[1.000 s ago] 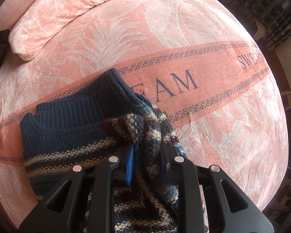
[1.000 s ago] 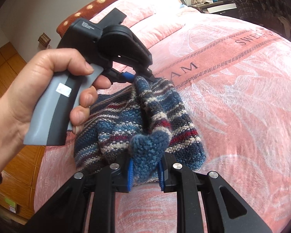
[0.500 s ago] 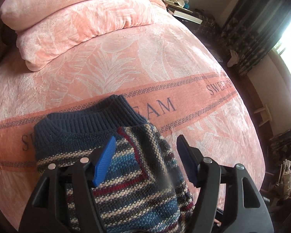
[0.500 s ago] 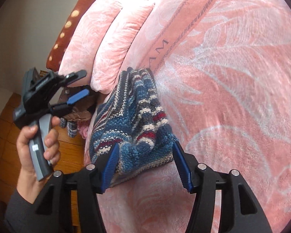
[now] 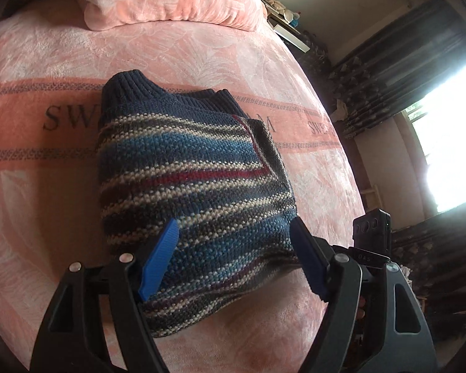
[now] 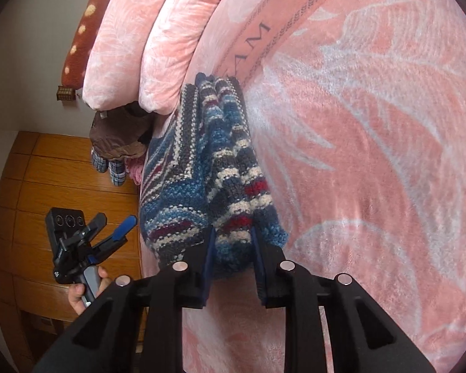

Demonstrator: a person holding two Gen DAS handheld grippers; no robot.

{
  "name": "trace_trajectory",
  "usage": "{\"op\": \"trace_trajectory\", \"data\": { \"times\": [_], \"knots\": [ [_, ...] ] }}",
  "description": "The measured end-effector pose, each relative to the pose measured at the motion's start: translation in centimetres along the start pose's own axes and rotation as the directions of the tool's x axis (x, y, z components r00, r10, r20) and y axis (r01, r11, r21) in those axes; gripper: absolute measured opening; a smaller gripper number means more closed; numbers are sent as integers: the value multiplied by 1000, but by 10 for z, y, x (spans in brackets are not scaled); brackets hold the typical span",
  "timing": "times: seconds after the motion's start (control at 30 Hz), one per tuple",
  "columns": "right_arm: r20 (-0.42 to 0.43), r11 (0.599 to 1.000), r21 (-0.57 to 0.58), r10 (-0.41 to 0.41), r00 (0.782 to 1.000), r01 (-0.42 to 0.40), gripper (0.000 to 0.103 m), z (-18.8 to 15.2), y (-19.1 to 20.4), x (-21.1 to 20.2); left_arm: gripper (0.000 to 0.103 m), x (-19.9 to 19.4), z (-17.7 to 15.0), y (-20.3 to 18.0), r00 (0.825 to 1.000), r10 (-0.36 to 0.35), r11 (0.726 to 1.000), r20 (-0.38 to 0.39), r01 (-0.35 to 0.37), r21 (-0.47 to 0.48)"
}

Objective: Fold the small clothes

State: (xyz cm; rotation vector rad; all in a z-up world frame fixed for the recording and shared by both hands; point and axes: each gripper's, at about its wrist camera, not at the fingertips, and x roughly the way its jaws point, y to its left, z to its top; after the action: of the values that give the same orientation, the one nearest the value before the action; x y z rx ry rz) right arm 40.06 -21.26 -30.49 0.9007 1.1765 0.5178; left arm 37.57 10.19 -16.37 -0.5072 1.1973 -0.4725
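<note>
A bed [image 5: 202, 56] covered in a pink leaf-patterned blanket is filling most of both views, with a darker pink band of lettering running across it. Two pink pillows [image 6: 158, 37] are lying stacked at the head of the bed, and a rust-coloured cushion with pale dots [image 6: 84, 21] is sitting behind them against the wall. A bright window [image 5: 450, 136] with dark curtains is showing at the right of the left wrist view, and a wooden floor [image 6: 46, 171] is showing beside the bed in the right wrist view.

The folded striped sweater [image 5: 189, 186] is lying on the blanket across the lettered band, its navy ribbed collar pointing toward the pillows and its blue, cream, grey and red stripes facing up. It is sitting near the edge of the bed.

The right gripper [image 6: 231, 250] is hovering at the sweater's near folded edge, its jaws standing partly open on either side of that edge; whether the pads are touching the knit is hard to tell. The left gripper [image 5: 236, 261] is hanging just above the sweater's near end with its jaws spread wide and nothing between them. In the right wrist view it is held off to the side of the bed by a hand [image 6: 84, 292].

A brown bundle and plaid slippers [image 6: 108, 161] are sitting by the bedside.
</note>
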Motion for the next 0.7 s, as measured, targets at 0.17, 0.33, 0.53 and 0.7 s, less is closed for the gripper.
{"op": "trace_trajectory", "data": {
  "times": [0.17,0.33,0.53,0.7],
  "knots": [
    [-4,995,-94,29,1000,-29,56,27,45,-6,76,7,-2,13,999,-46,999,-2,45,-28],
    [-258,997,-54,30,966,-46,53,33,49,63,76,5,0,10,997,-74,996,1,74,-41],
    [-108,992,-125,-23,994,9,12,35,41,20,76,2,0,-1,990,-140,990,4,140,-13],
    [-153,991,-137,-29,988,8,21,28,27,35,76,24,0,8,991,-130,991,-25,129,-38]
  ]
}}
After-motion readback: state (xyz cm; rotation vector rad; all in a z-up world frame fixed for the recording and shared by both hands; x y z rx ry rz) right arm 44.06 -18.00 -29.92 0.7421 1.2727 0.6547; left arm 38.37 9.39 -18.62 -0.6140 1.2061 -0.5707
